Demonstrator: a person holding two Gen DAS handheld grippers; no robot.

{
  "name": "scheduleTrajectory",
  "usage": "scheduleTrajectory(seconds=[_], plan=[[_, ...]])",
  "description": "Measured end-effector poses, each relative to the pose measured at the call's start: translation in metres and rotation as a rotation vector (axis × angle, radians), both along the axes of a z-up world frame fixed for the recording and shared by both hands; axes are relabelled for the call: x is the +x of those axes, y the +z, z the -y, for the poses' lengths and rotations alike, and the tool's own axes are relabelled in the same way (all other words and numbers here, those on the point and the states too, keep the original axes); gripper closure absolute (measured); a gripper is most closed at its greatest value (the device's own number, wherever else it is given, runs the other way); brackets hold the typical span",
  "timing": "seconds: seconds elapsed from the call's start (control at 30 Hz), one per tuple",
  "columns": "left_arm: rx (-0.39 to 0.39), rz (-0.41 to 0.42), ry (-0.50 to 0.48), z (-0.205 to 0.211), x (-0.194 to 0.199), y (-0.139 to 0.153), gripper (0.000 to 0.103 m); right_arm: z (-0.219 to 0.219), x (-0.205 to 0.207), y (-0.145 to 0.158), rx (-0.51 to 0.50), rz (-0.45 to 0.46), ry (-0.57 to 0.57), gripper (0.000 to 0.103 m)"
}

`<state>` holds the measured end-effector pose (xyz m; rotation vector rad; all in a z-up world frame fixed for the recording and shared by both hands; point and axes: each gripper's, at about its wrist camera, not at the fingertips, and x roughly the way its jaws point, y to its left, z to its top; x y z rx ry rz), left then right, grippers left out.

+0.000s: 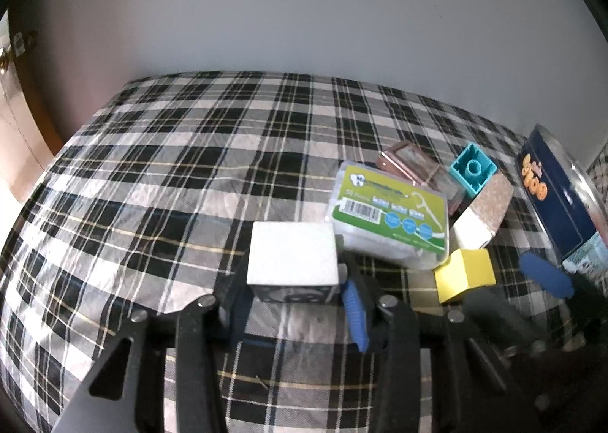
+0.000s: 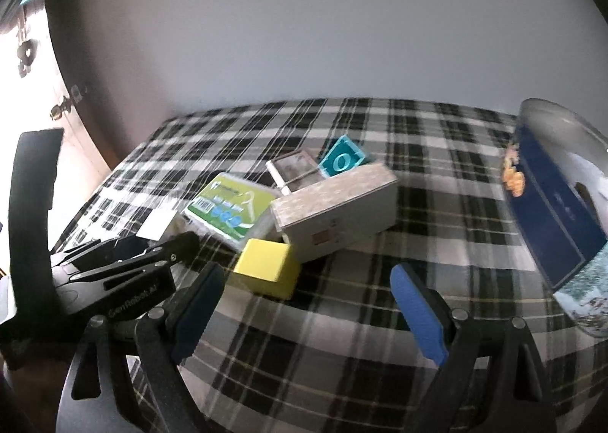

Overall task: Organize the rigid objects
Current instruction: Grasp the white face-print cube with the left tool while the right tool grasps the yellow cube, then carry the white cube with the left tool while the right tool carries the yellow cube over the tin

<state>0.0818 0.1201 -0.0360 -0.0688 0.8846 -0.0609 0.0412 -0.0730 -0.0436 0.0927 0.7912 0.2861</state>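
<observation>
The left gripper (image 1: 296,300) is clenched on a white box (image 1: 292,258), held above the plaid cloth (image 1: 152,174). The right gripper (image 2: 315,304) is released, fingers wide apart, with bare cloth between them. Just beyond its left finger lies a yellow block (image 2: 266,267), touching a grey box (image 2: 334,205). A floss pack (image 2: 231,210) sits to the left of that box, with a teal brick (image 2: 344,161) and a clear case (image 2: 294,171) behind. A blue tin (image 2: 558,212) stands at the right edge, well apart. Left and far cloth lies open up to the wall (image 1: 304,7).
</observation>
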Motion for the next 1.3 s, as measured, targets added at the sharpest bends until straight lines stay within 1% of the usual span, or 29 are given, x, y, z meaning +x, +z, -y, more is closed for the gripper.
scheduleTrajectory(seconds=[0.07,0.2,0.27,0.3,0.33,0.37,0.4,0.57,0.63,0.7,0.9,1.0,1.07,1.13,1.27,1.3], plan=[[-0.026,0.005,0.036,-0.009,0.000,0.000,0.061,-0.008,0.004,-0.003,-0.002,-0.018,0.005,0.014],[-0.050,0.018,0.090,-0.018,-0.001,0.001,0.061,-0.019,0.016,-0.012,-0.032,-0.080,0.004,0.016],[-0.053,0.023,0.108,-0.022,-0.001,0.001,0.061,-0.025,0.016,-0.011,-0.054,-0.072,0.008,0.025],[-0.059,0.021,0.113,-0.023,-0.001,0.001,0.061,-0.029,0.017,-0.012,-0.071,-0.073,0.012,0.032],[-0.064,0.020,0.116,-0.024,-0.001,0.000,0.061,-0.030,0.016,-0.012,-0.091,-0.069,0.008,0.049],[-0.070,0.019,0.118,-0.024,-0.001,0.000,0.061,-0.031,0.015,-0.012,-0.111,-0.062,0.005,0.058],[-0.079,0.019,0.117,-0.025,-0.001,0.000,0.061,-0.031,0.014,-0.011,-0.119,-0.059,0.008,0.070],[-0.118,0.029,0.110,-0.026,0.000,0.001,0.061,-0.019,0.010,-0.011,-0.117,-0.056,0.038,0.071],[-0.129,0.039,0.109,-0.026,0.000,0.002,0.061,-0.007,0.006,-0.011,-0.077,-0.055,0.060,0.071],[-0.136,0.062,0.107,-0.026,-0.002,0.005,0.061,0.009,0.000,-0.007,-0.062,-0.030,0.067,0.071],[-0.147,0.160,0.098,-0.019,-0.010,0.019,0.061,0.056,-0.017,0.011,-0.025,0.108,0.082,0.071],[-0.146,0.204,0.104,-0.016,-0.014,0.024,0.061,0.070,-0.019,0.020,0.032,0.155,0.091,0.071],[-0.144,0.233,0.116,-0.015,-0.016,0.028,0.061,0.075,-0.024,0.028,0.046,0.198,0.094,0.071],[-0.133,0.263,0.128,-0.012,-0.020,0.031,0.061,0.076,-0.028,0.036,0.037,0.248,0.092,0.071],[-0.085,0.324,0.131,0.003,-0.029,0.039,0.061,0.073,-0.042,0.047,-0.038,0.354,0.070,0.071],[-0.076,0.338,0.125,0.009,-0.031,0.042,0.061,0.074,-0.043,0.049,-0.041,0.371,0.069,0.071]])
